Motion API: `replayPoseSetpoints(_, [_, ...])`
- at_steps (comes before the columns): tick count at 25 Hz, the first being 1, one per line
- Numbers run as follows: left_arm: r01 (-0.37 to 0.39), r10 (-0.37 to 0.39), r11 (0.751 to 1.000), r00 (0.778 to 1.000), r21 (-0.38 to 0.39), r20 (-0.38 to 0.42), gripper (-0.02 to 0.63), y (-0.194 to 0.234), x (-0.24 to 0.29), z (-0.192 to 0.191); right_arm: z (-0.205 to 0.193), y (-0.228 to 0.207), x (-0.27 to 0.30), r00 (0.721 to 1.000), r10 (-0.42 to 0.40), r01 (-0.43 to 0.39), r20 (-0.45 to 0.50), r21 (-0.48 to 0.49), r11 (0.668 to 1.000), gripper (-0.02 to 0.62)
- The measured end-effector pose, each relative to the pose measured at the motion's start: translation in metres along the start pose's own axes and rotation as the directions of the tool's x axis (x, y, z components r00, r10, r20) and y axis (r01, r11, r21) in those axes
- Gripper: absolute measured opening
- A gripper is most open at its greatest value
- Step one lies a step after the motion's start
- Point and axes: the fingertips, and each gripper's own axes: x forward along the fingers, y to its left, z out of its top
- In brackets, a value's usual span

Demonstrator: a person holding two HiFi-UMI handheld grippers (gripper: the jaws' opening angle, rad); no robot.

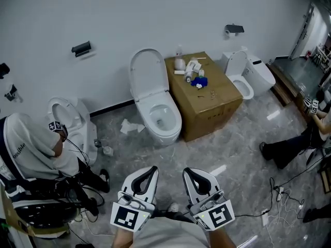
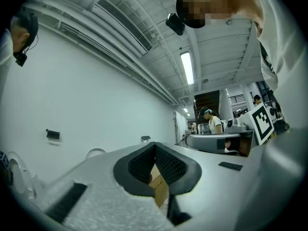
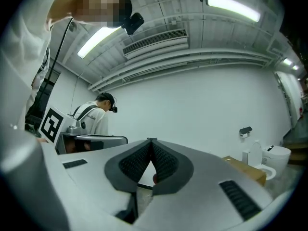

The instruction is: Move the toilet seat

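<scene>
The white toilet (image 1: 161,119) stands against the far wall in the head view. Its lid (image 1: 147,70) is raised against the wall, and the seat ring lies down on the bowl. Both grippers hover over the floor well in front of it, side by side and pointing toward it. My left gripper (image 1: 153,168) (image 2: 155,143) is shut with nothing between its jaws. My right gripper (image 1: 186,170) (image 3: 151,140) is also shut and empty. Neither touches the toilet.
A cardboard box (image 1: 207,99) with bottles on top stands right of the toilet. A second toilet (image 1: 249,75) is beyond it. At left, a person in white (image 1: 31,143) bends over a third toilet (image 1: 72,119). Crumpled tissue (image 1: 131,126) and cables (image 1: 279,194) lie on the floor.
</scene>
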Motion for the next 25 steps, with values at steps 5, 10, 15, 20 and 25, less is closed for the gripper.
replayPoseSetpoints(5, [0.013, -0.013, 1.000, 1.000, -0.011, 0.007, 0.009, 0.008, 0.016, -0.006, -0.007, -0.016, 0.015, 1.000, -0.018, 0.018, -0.016, 0.005, 1.000, 0.012])
replayPoseSetpoints(10, [0.032, -0.034, 0.998, 0.998, -0.050, -0.045, 0.009, 0.035, 0.039, -0.022, -0.017, -0.032, 0.048, 0.998, -0.044, 0.044, -0.036, -0.005, 0.999, 0.012])
replayPoseSetpoints(15, [0.042, -0.045, 0.998, 0.998, -0.050, -0.045, 0.009, 0.075, 0.063, -0.031, -0.027, -0.042, 0.090, 0.997, -0.053, 0.052, -0.054, -0.016, 0.999, 0.012])
replayPoseSetpoints(20, [0.052, -0.054, 0.997, 0.998, -0.064, -0.043, 0.009, 0.115, 0.078, -0.035, -0.034, -0.045, 0.131, 0.995, -0.072, 0.071, -0.071, -0.029, 0.997, 0.012])
replayPoseSetpoints(25, [0.078, -0.080, 0.995, 0.996, -0.061, -0.028, 0.009, 0.142, 0.091, -0.039, -0.037, -0.051, 0.158, 0.991, -0.109, 0.106, -0.080, -0.049, 0.993, 0.012])
